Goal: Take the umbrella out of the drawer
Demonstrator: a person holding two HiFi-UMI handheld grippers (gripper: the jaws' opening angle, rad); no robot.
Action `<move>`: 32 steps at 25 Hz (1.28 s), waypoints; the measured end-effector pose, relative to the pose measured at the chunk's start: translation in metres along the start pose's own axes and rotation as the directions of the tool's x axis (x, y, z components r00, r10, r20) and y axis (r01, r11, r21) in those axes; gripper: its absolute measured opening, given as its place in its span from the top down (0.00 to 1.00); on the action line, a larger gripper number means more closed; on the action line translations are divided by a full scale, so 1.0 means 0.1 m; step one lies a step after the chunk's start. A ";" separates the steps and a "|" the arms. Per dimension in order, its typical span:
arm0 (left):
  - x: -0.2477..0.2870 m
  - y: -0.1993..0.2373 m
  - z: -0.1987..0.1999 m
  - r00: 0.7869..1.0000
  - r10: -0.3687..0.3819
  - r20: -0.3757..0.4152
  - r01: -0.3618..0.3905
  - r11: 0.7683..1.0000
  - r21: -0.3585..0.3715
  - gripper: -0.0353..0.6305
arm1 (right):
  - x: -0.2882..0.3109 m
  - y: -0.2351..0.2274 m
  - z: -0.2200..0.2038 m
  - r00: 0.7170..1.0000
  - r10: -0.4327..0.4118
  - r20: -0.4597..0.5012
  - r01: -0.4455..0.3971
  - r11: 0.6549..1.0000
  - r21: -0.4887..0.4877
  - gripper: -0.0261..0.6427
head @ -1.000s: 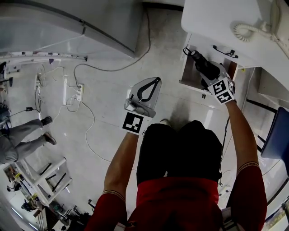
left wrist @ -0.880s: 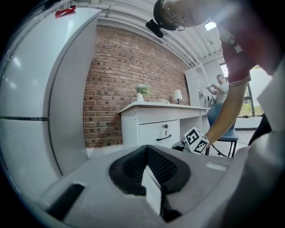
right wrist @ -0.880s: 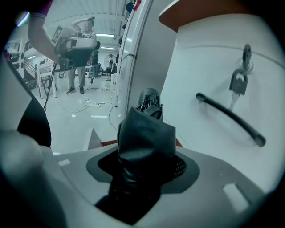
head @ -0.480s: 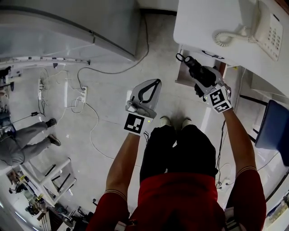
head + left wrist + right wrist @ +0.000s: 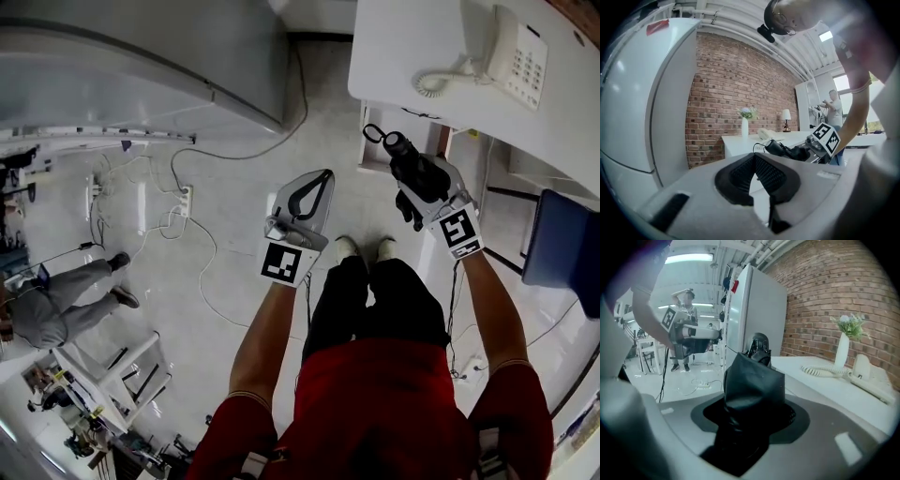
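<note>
A black folded umbrella [image 5: 412, 164] is in my right gripper [image 5: 424, 183], which is shut on its body. Its handle end and strap loop [image 5: 374, 133] stick out beyond the jaws, in front of the open drawer [image 5: 367, 161] under the white desk [image 5: 412, 47]. In the right gripper view the umbrella [image 5: 752, 385] fills the space between the jaws of the right gripper [image 5: 754, 404]. My left gripper [image 5: 324, 176] hangs to the left over the floor, shut and empty. The left gripper view has its jaws [image 5: 755, 161] meeting, with the umbrella [image 5: 787, 151] beyond them.
A white phone [image 5: 511, 56] with a coiled cord sits on the desk. A large white fridge [image 5: 141, 66] stands at the back left. A power strip [image 5: 186, 202] and cables lie on the floor. A person [image 5: 66, 300] stands far left. A blue chair [image 5: 562, 244] is at the right.
Both grippers have risen. The right one has carried the umbrella up and away from the drawer mouth. The person's legs have straightened from a crouch.
</note>
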State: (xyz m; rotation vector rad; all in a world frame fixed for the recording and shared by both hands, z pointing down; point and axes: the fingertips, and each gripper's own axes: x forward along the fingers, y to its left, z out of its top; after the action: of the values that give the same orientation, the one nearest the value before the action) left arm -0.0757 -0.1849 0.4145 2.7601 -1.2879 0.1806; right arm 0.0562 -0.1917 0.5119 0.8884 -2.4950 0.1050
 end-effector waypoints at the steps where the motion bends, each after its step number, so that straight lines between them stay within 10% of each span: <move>1: -0.01 -0.03 0.10 1.000 0.000 0.012 0.000 1.000 0.001 0.94 | -0.08 -0.01 0.10 1.000 -0.010 0.016 0.010 1.000 0.010 0.58; 18: -0.33 -0.69 1.42 0.987 -0.073 0.142 0.067 0.997 0.047 0.94 | -1.53 0.07 1.53 0.955 -0.158 0.252 0.128 0.983 0.132 0.58; 32: -0.56 -0.91 1.89 0.975 -0.147 0.165 0.134 0.987 0.083 0.94 | -2.23 0.24 1.92 0.902 -0.221 0.372 0.144 0.964 0.223 0.58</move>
State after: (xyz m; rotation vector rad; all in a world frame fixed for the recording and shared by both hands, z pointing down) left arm -0.0280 -0.1092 0.2165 2.9713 -1.1343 -0.0221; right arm 0.1102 -0.0886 0.2406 1.3365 -2.7852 0.1124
